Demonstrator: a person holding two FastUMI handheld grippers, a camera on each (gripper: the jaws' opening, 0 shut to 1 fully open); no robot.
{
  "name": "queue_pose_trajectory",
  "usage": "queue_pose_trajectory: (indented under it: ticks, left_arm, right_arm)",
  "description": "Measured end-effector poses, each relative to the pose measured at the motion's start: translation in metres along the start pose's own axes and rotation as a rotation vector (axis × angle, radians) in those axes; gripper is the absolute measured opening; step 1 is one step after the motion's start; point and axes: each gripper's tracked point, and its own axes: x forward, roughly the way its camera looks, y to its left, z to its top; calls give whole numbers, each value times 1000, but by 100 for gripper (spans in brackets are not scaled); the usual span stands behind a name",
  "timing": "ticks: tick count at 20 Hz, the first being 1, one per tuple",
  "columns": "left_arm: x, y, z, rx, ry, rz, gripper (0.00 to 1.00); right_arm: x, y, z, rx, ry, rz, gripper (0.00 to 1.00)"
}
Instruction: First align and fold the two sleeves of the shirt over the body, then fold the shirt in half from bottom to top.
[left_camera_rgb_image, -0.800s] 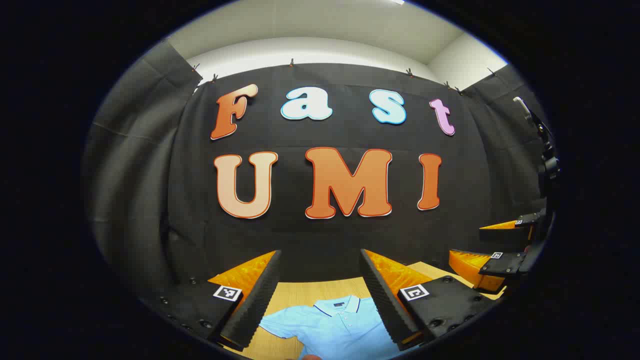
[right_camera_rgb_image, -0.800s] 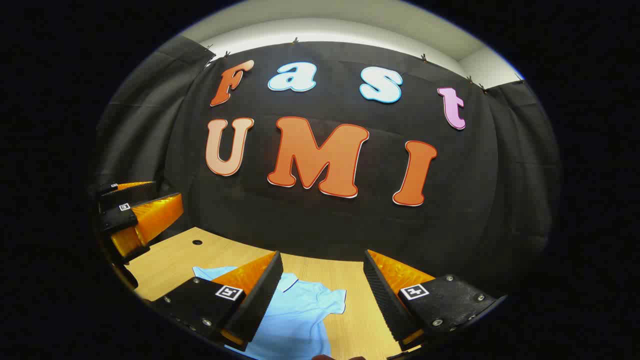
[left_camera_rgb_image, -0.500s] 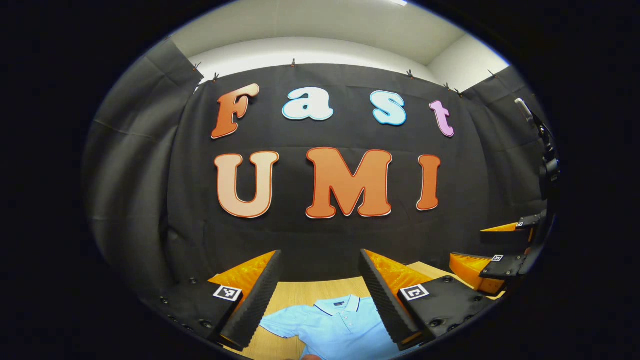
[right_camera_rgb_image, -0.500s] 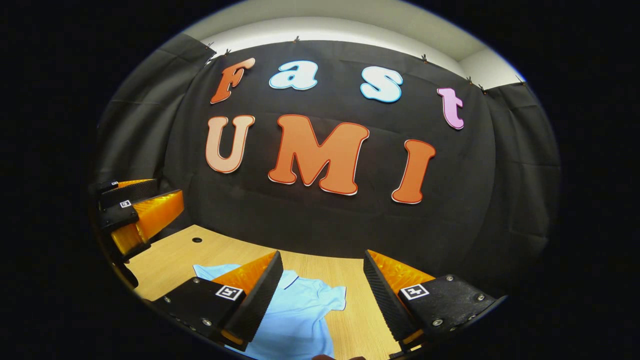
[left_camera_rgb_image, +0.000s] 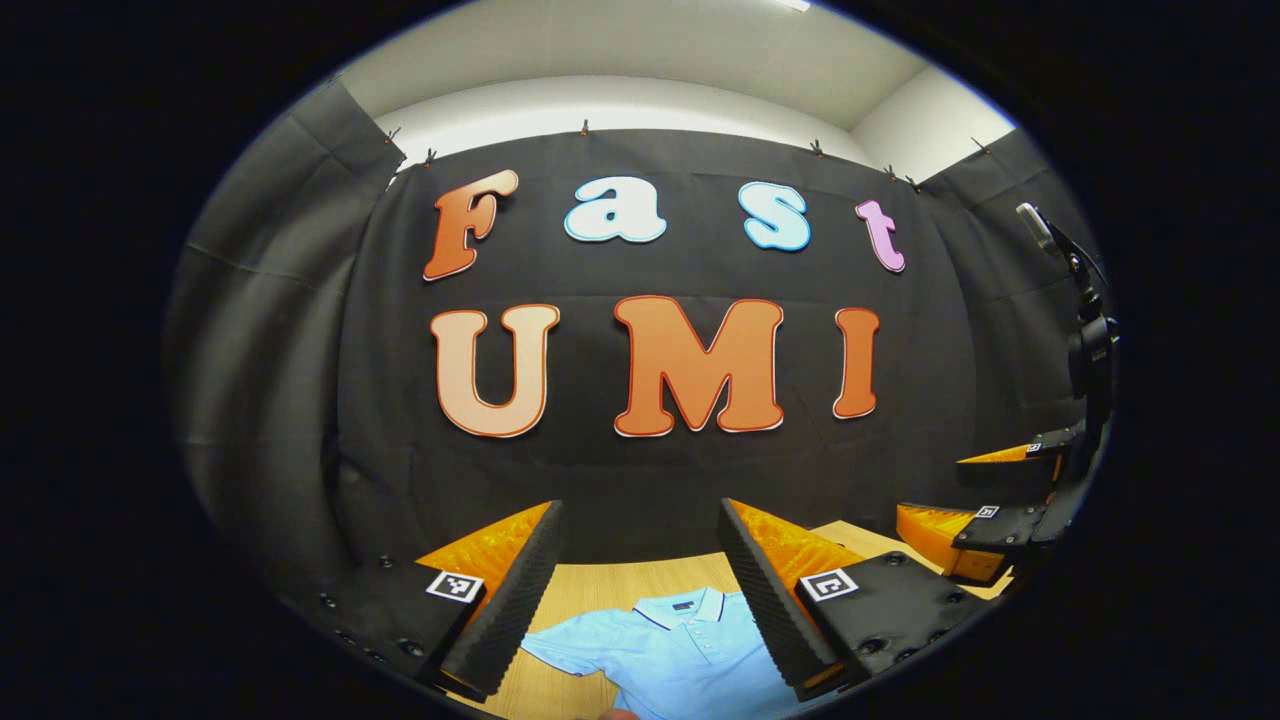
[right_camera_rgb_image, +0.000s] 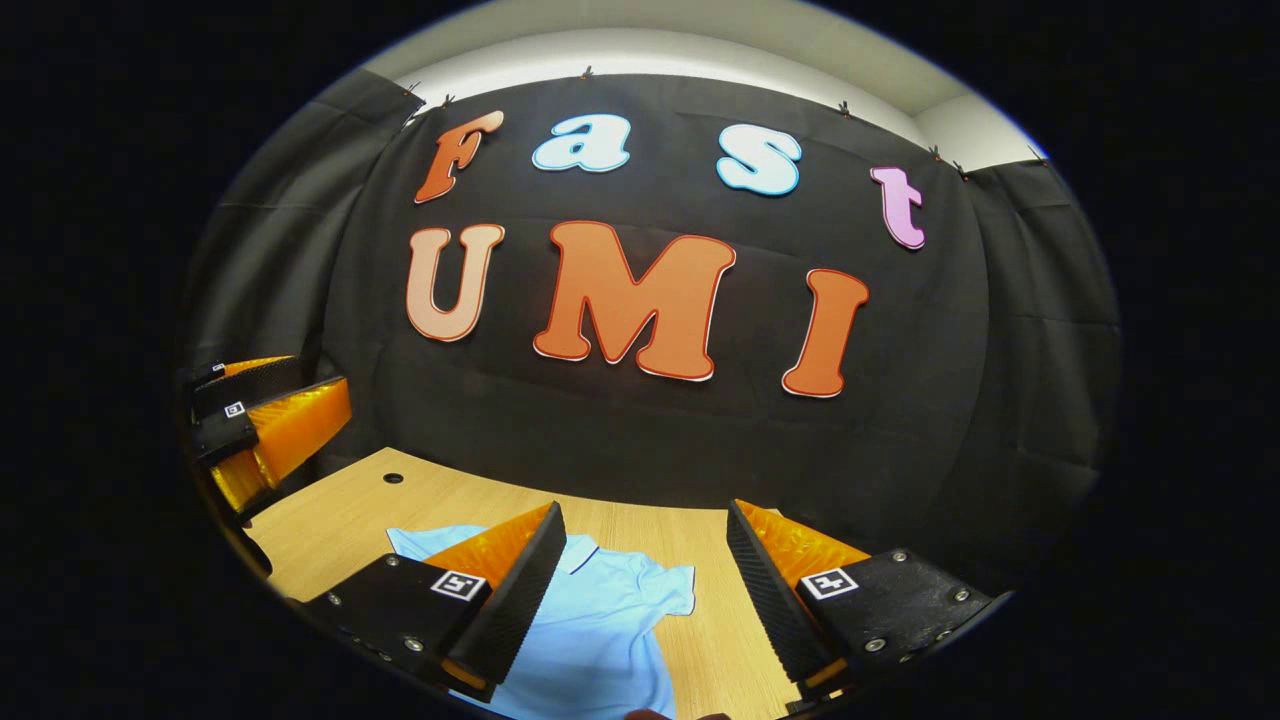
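Left gripper (left_camera_rgb_image: 640, 590): jaws spread wide, nothing between them, held above the table and aimed at the wall. Seen also at the left edge of the right gripper view (right_camera_rgb_image: 265, 430), likewise parted and bare.

Right gripper (right_camera_rgb_image: 645, 590): jaws spread wide, nothing held, raised clear of the cloth. Seen also at the right edge of the left gripper view (left_camera_rgb_image: 985, 500), fingers apart.

Light blue polo shirt (left_camera_rgb_image: 680, 655): flat on the table, below and beyond both grippers, touched by neither. Collar (left_camera_rgb_image: 683, 607) toward the wall, dark-trimmed, buttoned placket down the front. In the left gripper view, one short sleeve (left_camera_rgb_image: 563, 652) spread outward from the body. In the right gripper view (right_camera_rgb_image: 600, 640), the opposite sleeve (right_camera_rgb_image: 668, 593) likewise spread out, not folded in. Lower hem out of frame.

Progress, as judged: none of the folds made. Both sleeves still to be aligned and folded over the body; bottom-to-top halving still to follow. Likely stage: approach, before first grasp.

Table (right_camera_rgb_image: 340, 525): pale wood-grain top, one small round hole (right_camera_rgb_image: 393, 478) near the far left part.

Room: black cloth wall (right_camera_rgb_image: 640, 440) clipped along its top edge, draped on both sides; pale wall and ceiling above. Dark stand (left_camera_rgb_image: 1085, 340) at the right edge of the left gripper view.
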Motion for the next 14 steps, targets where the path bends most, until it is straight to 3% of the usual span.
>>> queue_pose_trajectory:
  ticks: [5, 9, 14]
  left_arm:
    - [0, 1, 0, -4, -5, -24, 99]
    - [0, 3, 1, 3, -16, -46, 99]
    - [12, 17, -1, -6, -12, 44, 99]
  right_arm:
    - [9, -10, -12, -31, 45, -38, 98]
    - [35, -28, -43, -47, 171, -71, 98]
    - [88, -41, -90, -26, 346, 7, 99]
